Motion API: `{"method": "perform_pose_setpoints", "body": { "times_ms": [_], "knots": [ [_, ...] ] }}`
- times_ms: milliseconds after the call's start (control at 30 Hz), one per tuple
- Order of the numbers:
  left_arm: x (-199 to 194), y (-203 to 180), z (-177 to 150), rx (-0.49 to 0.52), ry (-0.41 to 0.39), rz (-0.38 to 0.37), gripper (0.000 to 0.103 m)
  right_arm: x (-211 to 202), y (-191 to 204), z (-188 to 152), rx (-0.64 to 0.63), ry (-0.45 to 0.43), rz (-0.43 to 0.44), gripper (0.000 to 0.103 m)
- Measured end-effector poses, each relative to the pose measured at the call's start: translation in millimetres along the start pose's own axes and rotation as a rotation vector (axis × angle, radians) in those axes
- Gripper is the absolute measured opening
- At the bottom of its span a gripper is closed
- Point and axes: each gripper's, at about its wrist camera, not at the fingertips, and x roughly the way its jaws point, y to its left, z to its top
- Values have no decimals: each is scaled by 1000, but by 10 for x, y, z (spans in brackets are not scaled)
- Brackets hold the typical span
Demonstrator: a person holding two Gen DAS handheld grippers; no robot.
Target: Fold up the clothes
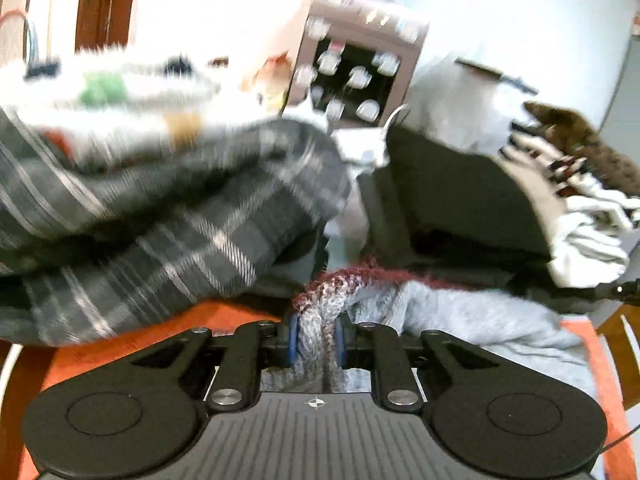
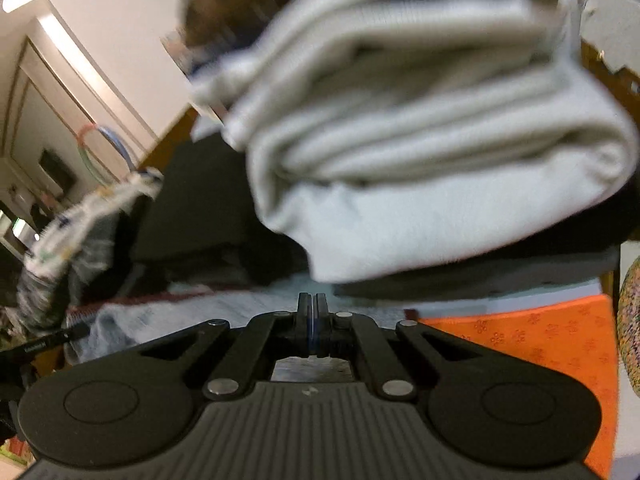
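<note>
A grey knitted garment (image 1: 460,316) with a dark red edging is held by the left hand-held gripper (image 1: 318,340), whose blue-padded jaws are closed on a bunched fold of the knit near that edging. The rest of the garment is spread to the right over an orange cloth (image 1: 224,320) covering the worktop. A corner or hem seems to have been pinched so that the fabric can be drawn over or pulled straight, though which of the two cannot be settled from this moment.

The right hand-held gripper (image 2: 313,320) is seen with its jaws brought narrowly together; whether a thin layer of the knit is caught between them cannot be told, since the same grey garment (image 2: 208,312) lies just ahead of the tips and the view is blurred. It is held low over the orange cloth (image 2: 520,336), which suits working the opposite edge of the piece.

Other clothes are piled behind: a grey plaid garment (image 1: 168,216) to the left, a dark folded piece (image 1: 460,192) in the middle, and a light grey rolled bundle (image 2: 420,152) resting on dark fabric at the right. The bundle appears already folded and set aside, so the knit is judged to be the piece in hand.
</note>
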Motion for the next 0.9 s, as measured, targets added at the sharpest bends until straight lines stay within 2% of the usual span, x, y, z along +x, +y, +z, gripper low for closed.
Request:
{"method": "perform_pose_setpoints", "body": {
  "times_ms": [133,267,367,533,633,733,800,900],
  "knots": [
    [-431,-115,46,53,-43,-30,20,-481,176,-17,-27,-44,27,1],
    [-858,-277,-110,119,-54,-69,20,-745,342,-147,-82,-7,27,1],
    [-1081,-374,-337,138,-24,-93,19,-800,466,-258,-127,29,-2,1],
    [-1376,-305,-857,60,72,-106,19,-725,658,-367,-180,65,-19,4],
    [-1444,-217,-1184,-27,131,-79,19,-589,763,-353,-209,87,-20,7],
    [-1449,-155,-1454,-95,177,-47,19,-391,854,-293,-235,110,-26,19],
    [-1421,-142,-1562,-126,200,-32,19,-209,897,-243,-248,127,-34,36],
    [-1360,-156,-1665,-147,221,-10,19,125,883,-178,-259,165,-47,43]
  ]
}}
